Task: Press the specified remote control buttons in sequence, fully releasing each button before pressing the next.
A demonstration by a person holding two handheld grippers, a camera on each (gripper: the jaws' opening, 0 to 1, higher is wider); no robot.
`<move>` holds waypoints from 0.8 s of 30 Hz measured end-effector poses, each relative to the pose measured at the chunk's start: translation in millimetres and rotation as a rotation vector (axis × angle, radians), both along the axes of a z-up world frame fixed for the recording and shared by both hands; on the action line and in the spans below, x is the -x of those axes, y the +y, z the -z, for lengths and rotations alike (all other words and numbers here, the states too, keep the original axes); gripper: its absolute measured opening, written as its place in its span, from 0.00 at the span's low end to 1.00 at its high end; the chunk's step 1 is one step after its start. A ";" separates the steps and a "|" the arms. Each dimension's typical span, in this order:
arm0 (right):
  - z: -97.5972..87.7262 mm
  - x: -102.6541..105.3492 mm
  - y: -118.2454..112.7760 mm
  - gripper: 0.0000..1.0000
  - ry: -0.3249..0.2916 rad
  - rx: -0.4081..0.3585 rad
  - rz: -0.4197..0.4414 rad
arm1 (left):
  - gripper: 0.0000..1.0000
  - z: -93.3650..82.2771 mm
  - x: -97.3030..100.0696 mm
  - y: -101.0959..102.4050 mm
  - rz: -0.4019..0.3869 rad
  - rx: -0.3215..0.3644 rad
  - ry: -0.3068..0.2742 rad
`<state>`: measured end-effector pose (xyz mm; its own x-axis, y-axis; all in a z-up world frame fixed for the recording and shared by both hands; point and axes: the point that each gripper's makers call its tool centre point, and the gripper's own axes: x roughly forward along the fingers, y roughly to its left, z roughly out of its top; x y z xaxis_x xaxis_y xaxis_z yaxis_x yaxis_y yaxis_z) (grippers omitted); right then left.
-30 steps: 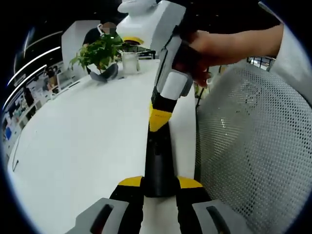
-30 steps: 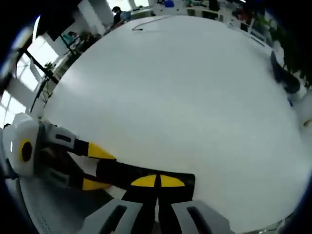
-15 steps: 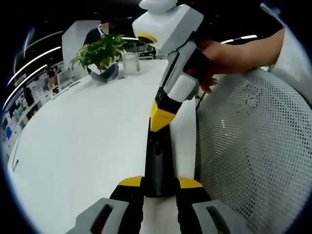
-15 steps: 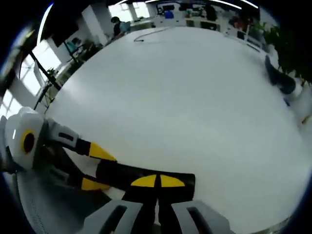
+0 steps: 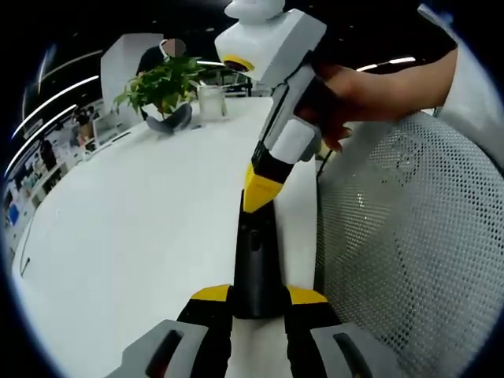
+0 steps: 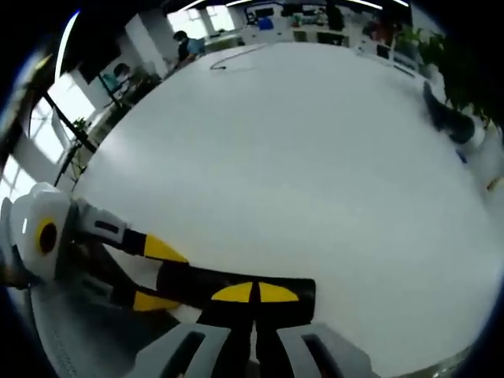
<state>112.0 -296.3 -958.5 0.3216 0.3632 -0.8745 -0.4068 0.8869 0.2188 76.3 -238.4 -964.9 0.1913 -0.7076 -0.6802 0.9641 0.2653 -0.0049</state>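
White table [image 5: 134,228] fills my left gripper view; a plant pot [image 5: 167,118] and a glass [image 5: 210,101] stand far back, a mesh chair [image 5: 409,236] beside. My left gripper [image 5: 256,303] squeezes the black remote [image 5: 256,260]. My right gripper [image 5: 258,189], jaws together, touches its far end.

In my right gripper view, the right gripper [image 6: 253,293] sits pinched on the remote [image 6: 236,283], the left gripper [image 6: 153,276] clamping it, on the table [image 6: 315,157].

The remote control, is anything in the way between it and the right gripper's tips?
Nothing visible. In the left gripper view the right gripper has its yellow tips right at the far end of the black remote control, which the left gripper clamps at the near end.
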 end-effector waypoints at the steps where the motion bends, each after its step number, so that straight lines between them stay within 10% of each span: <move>1: 0.0 0.0 -0.1 0.00 -0.001 0.003 -0.003 | 0.24 0.1 0.1 0.1 0.000 0.000 0.000; 24: 0.1 6.9 4.8 0.00 0.010 0.025 -0.063 | 0.24 0.1 0.2 -0.6 0.000 0.000 0.001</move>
